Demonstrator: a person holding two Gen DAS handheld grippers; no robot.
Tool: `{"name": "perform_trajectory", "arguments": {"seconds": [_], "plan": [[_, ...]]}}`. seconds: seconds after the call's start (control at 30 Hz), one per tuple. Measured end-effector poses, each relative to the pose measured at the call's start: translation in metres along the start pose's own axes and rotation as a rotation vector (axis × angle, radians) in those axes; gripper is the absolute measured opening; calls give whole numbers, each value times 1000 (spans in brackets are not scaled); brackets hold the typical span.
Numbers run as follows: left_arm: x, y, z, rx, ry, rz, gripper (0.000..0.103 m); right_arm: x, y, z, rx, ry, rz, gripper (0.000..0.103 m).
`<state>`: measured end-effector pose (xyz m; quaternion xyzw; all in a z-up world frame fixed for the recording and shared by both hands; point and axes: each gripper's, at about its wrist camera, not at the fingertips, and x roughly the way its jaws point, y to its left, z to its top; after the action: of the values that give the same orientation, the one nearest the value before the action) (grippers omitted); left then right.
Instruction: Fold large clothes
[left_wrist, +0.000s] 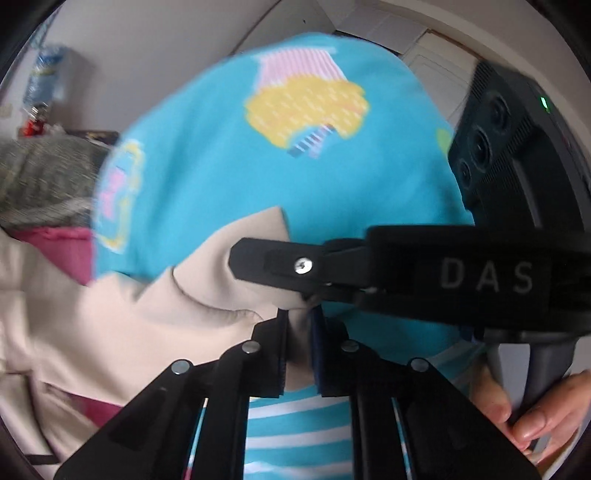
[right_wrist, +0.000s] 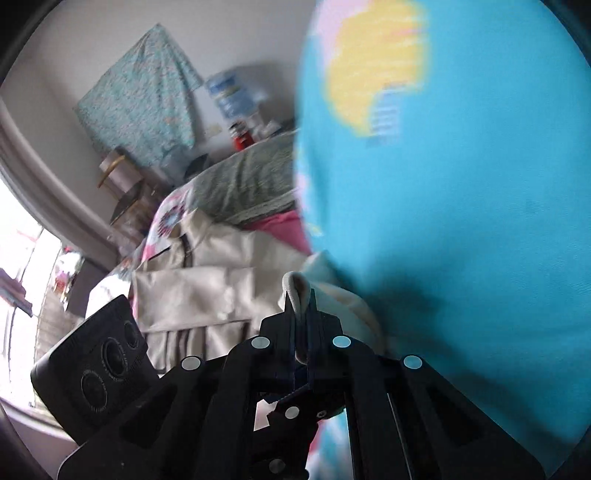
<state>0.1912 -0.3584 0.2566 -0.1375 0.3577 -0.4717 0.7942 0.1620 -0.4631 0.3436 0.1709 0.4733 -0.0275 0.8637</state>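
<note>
A large beige garment (right_wrist: 207, 288) lies spread over a bed. One edge of the garment (left_wrist: 110, 314) is lifted toward a person in a turquoise cupcake-print shirt (left_wrist: 221, 166). My left gripper (left_wrist: 299, 321) is shut on a bunched part of that beige cloth, which fills the narrow gap between its pads. My right gripper (left_wrist: 251, 260) reaches in from the right, just above the left fingertips. In the right wrist view the right gripper (right_wrist: 299, 299) is shut on a folded lip of the same cloth. The left gripper's camera housing (right_wrist: 92, 369) shows at lower left.
A grey-green blanket (right_wrist: 247, 184) and a pink cover (left_wrist: 66, 251) lie on the bed behind the garment. A hand (left_wrist: 535, 413) holds the right gripper's handle. The turquoise shirt (right_wrist: 461, 221) fills the right side. A patterned cloth (right_wrist: 140, 99) hangs on the far wall above clutter.
</note>
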Motion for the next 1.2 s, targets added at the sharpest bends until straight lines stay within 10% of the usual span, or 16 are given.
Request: {"name": "perform_trajectory", "arguments": {"seconds": [0.4,0.53,0.83,1.2], "plan": [[-155,164,45,-13,-91,299,10,119,208,33,-279,-29,235,10],[-217,259,46,-87,-100,442,9,136,223,29,-250,-142,434,43],[-320,399,-23,-222,-83,575,9,243,192,-6,-279,-79,163,43],[-334,445,-77,-258,-54,687,8,317,149,-57,-370,0,7,41]]}}
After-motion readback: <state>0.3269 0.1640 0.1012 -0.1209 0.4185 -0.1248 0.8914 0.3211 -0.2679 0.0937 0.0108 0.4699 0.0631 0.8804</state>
